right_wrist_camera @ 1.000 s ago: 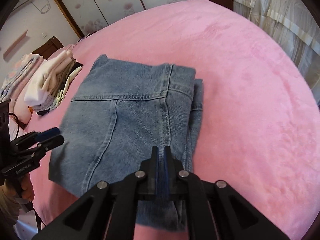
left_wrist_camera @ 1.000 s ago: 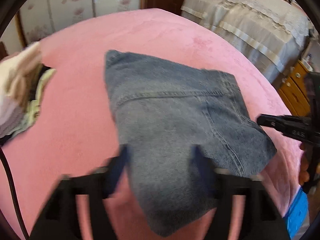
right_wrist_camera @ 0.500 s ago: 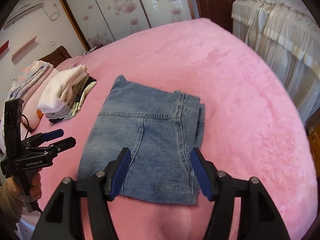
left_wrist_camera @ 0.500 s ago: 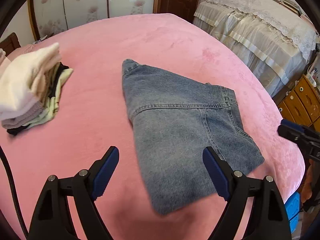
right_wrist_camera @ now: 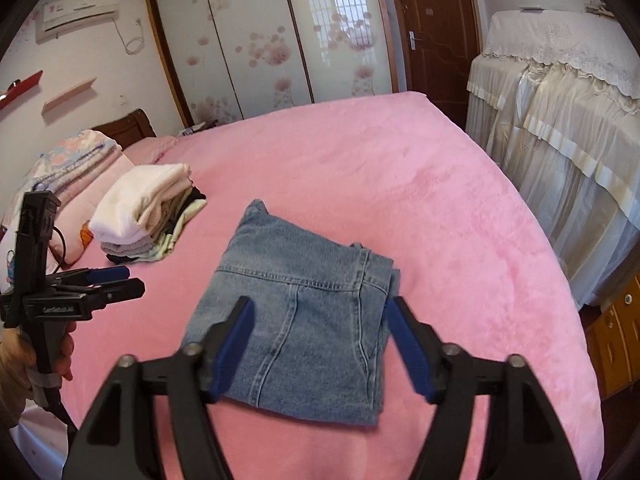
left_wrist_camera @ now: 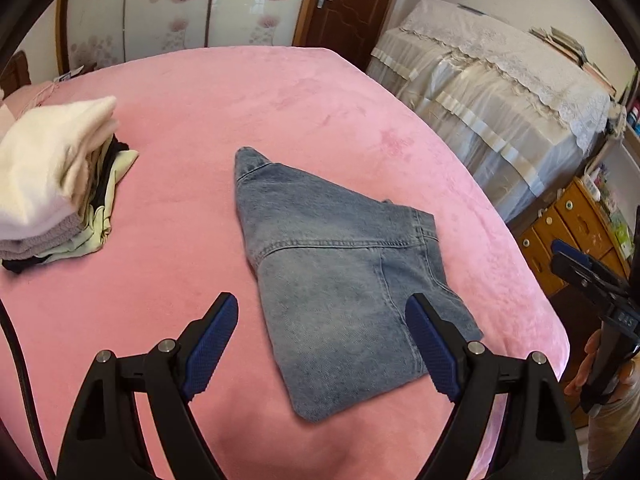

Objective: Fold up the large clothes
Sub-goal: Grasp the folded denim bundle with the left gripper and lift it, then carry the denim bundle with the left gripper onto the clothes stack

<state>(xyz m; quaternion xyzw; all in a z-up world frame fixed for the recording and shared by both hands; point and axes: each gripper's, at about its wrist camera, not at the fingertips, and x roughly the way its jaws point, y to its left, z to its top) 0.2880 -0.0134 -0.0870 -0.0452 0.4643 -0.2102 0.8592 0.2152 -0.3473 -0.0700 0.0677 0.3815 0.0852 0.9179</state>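
Lying folded into a compact packet near the front of the pink bed (right_wrist_camera: pixel 460 208), the jeans (right_wrist_camera: pixel 304 312) look finished. Left hand-held gripper (left_wrist_camera: pixel 320 344) hangs apart and empty above them; right hand-held gripper (right_wrist_camera: pixel 320 344) is opening, nothing between. Best lift straight clear, avoiding snagging the top layer.

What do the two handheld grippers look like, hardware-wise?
Both match: the left gripper and right gripper have black angular frames, silver pivot bolts and blue textured pads. The left one's side carries small white lettering, and a black cable trails beside it.
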